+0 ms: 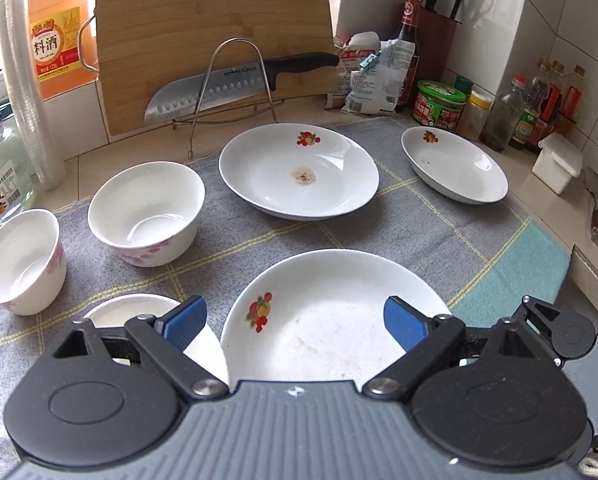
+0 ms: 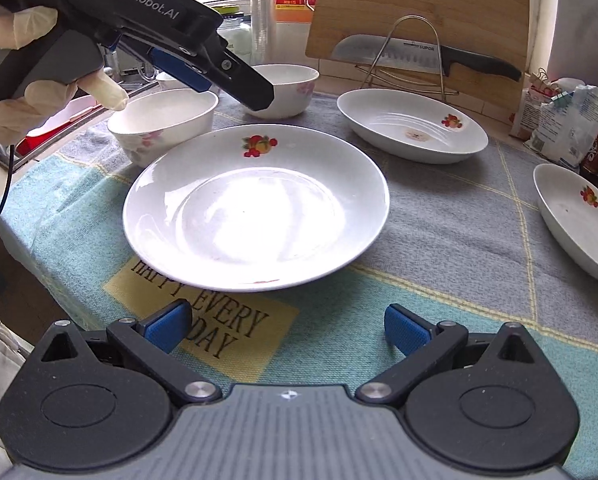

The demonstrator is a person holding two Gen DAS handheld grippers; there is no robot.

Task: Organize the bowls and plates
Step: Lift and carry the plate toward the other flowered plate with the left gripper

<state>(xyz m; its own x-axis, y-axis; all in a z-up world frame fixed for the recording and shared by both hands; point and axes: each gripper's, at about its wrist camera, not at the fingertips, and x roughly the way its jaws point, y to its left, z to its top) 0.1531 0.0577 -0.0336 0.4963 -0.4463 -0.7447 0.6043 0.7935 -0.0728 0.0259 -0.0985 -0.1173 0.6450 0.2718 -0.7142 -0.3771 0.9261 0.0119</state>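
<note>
Three white plates with a fruit print lie on a grey and teal cloth (image 1: 439, 232): a near plate (image 1: 331, 320) (image 2: 255, 204), a middle plate (image 1: 299, 172) (image 2: 411, 126) and a far right plate (image 1: 453, 164) (image 2: 579, 220). Three white bowls with pink flowers stand at the left: a large bowl (image 1: 145, 212) (image 2: 283, 88), a left bowl (image 1: 21, 260) and a near bowl (image 1: 139, 312) (image 2: 163, 120). My left gripper (image 1: 295, 322) is open above the near plate and near bowl; it also shows in the right wrist view (image 2: 235, 80). My right gripper (image 2: 287, 330) is open and empty, just short of the near plate's front rim.
A wooden cutting board (image 1: 215, 40) and a knife (image 1: 239, 84) on a wire rack (image 1: 235, 92) stand at the back. Sauce bottles (image 1: 547, 104), jars (image 1: 439, 102), bags (image 1: 371, 72) and a white box (image 1: 557, 162) line the right wall. A cooking wine jug (image 1: 57, 40) and glass jar (image 1: 1, 168) stand at the left.
</note>
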